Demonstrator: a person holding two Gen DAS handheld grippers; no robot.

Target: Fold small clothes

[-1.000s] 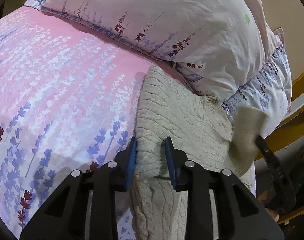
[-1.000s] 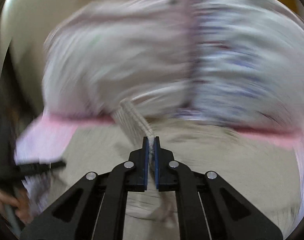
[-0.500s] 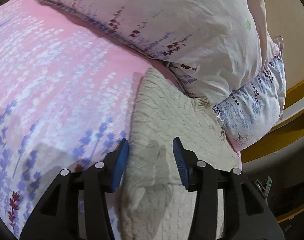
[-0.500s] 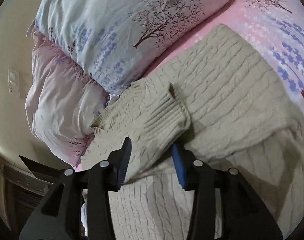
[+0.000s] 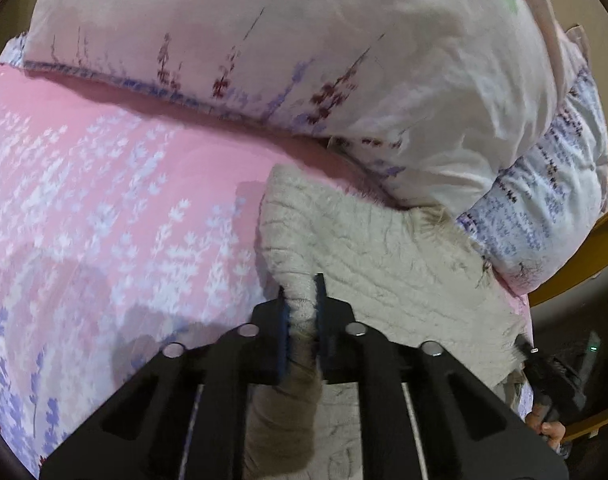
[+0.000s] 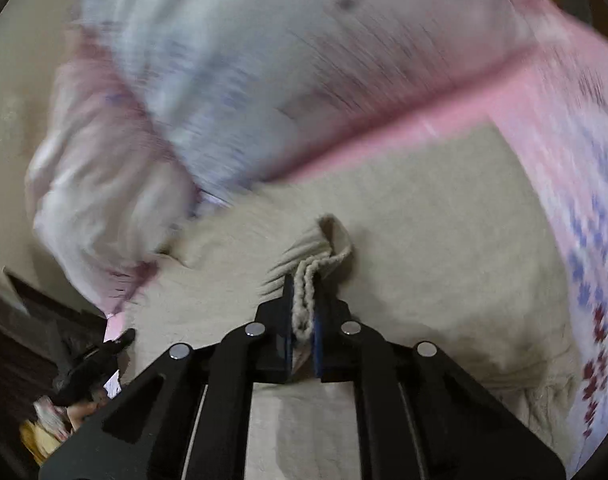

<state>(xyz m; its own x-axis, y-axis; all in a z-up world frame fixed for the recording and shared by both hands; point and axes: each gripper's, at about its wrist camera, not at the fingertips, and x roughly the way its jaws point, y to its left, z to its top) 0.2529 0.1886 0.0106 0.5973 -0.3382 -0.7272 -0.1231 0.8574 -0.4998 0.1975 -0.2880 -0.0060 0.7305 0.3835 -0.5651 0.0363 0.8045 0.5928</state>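
At the bottom centre of the left wrist view, the left gripper [image 5: 302, 300] has just closed, pinching a fold of the cream cable-knit sweater [image 5: 387, 264] on the pink floral bedspread [image 5: 104, 200], below the pillows [image 5: 304, 48]. In the blurred right view, the right gripper [image 6: 303, 304] has likewise just clamped a bunched sweater edge.

**Two wrist views, close over the bed**

Each camera looks forward and down along its own fingers, close above the sweater [image 5: 383, 248]. Both share the sweater, pillows [image 5: 304, 60] and pink sheet [image 5: 104, 180]; the right view is blurred.
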